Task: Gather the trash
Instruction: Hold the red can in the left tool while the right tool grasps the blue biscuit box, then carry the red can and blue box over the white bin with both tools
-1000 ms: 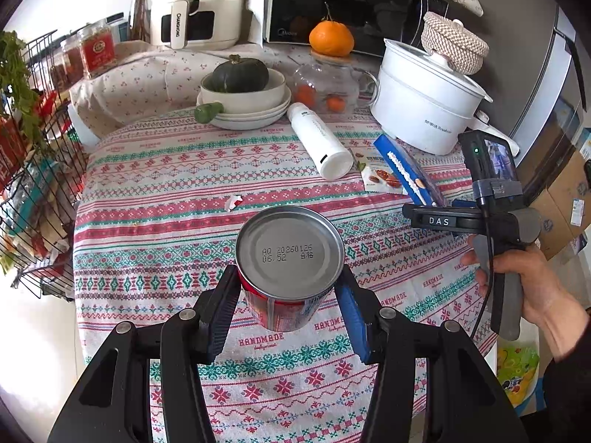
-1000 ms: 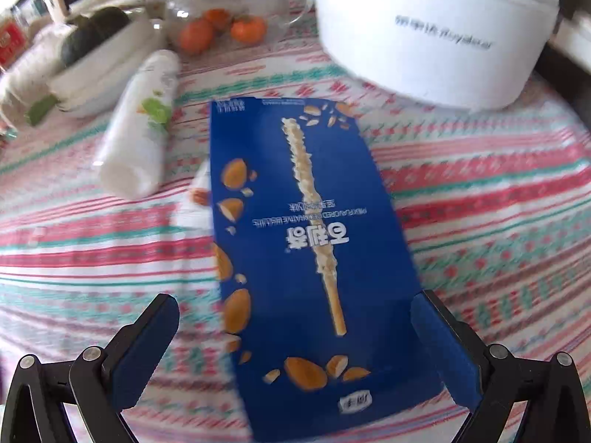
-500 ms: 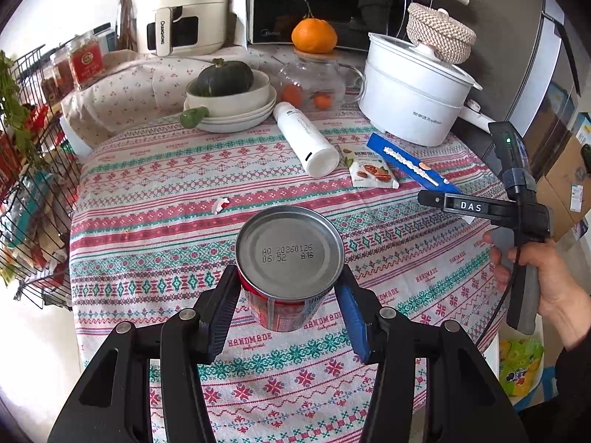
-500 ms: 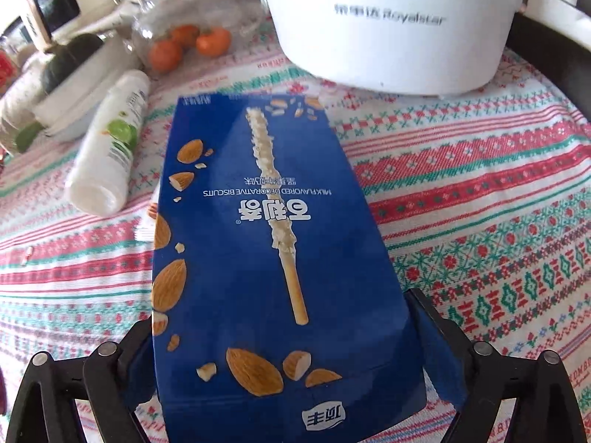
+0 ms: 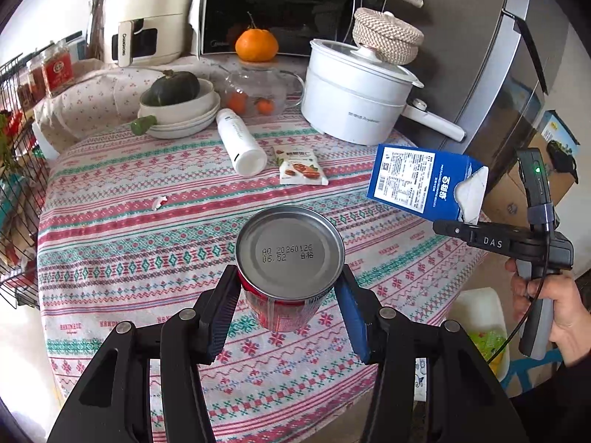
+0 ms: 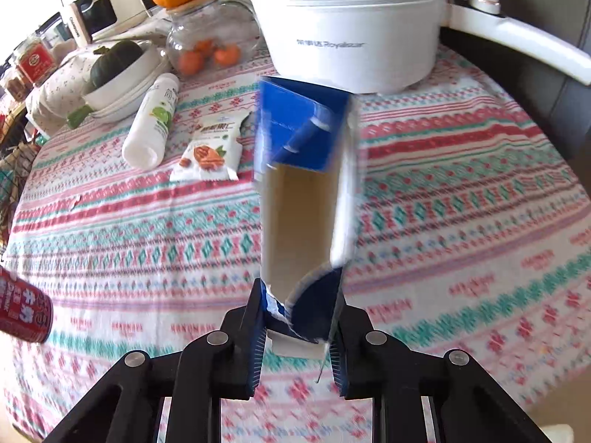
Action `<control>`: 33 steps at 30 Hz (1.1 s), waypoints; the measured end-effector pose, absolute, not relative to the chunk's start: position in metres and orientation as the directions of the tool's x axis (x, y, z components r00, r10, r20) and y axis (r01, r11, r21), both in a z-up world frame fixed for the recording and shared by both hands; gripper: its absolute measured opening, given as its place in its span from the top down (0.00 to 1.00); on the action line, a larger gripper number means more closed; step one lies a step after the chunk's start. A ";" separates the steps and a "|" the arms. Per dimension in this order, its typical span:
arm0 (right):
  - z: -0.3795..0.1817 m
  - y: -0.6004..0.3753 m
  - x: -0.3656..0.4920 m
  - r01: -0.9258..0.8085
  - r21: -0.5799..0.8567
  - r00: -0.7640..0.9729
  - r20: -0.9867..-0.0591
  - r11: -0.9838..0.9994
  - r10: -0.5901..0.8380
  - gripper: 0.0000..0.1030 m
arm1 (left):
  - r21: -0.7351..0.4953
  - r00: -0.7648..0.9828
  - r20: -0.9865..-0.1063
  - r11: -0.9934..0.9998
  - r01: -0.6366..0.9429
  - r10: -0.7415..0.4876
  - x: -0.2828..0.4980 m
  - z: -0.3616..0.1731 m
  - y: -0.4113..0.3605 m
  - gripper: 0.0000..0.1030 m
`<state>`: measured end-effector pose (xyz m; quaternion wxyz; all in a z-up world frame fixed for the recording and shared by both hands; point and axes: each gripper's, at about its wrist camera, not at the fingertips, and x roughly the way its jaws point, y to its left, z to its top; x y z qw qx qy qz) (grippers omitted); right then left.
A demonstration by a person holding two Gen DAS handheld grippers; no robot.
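Left tongs [image 5: 288,310] grip a can [image 5: 290,258]; right tongs [image 6: 299,336] have just closed on a blue box [image 6: 303,184].
Both are held above the tablecloth [image 5: 147,243], box right of the can.

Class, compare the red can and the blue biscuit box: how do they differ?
The red can is round metal and intact; the blue biscuit box is flat-sided card, torn open. The can sits in the left tool, the box in the right tool. Both are lifted off the table.
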<state>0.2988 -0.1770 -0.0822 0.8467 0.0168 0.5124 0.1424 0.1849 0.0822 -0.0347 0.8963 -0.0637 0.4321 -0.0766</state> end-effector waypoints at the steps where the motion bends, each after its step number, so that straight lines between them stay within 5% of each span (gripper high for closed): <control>1: -0.082 -0.182 0.293 -0.223 0.187 0.431 -0.862 0.957 0.269 0.74 | -0.184 0.615 -0.763 0.979 0.087 -0.198 0.182 -0.033 0.079 0.47; 22: -0.035 -0.293 0.155 -0.054 0.221 0.466 -0.857 0.974 0.221 0.75 | -0.171 0.563 -0.743 0.916 0.363 -0.362 0.143 -0.025 -0.047 0.47; 33: -0.031 -0.351 0.074 0.042 0.093 0.426 -0.902 0.995 0.067 0.75 | -0.191 0.458 -0.752 0.822 0.537 -0.474 0.119 -0.045 -0.146 0.47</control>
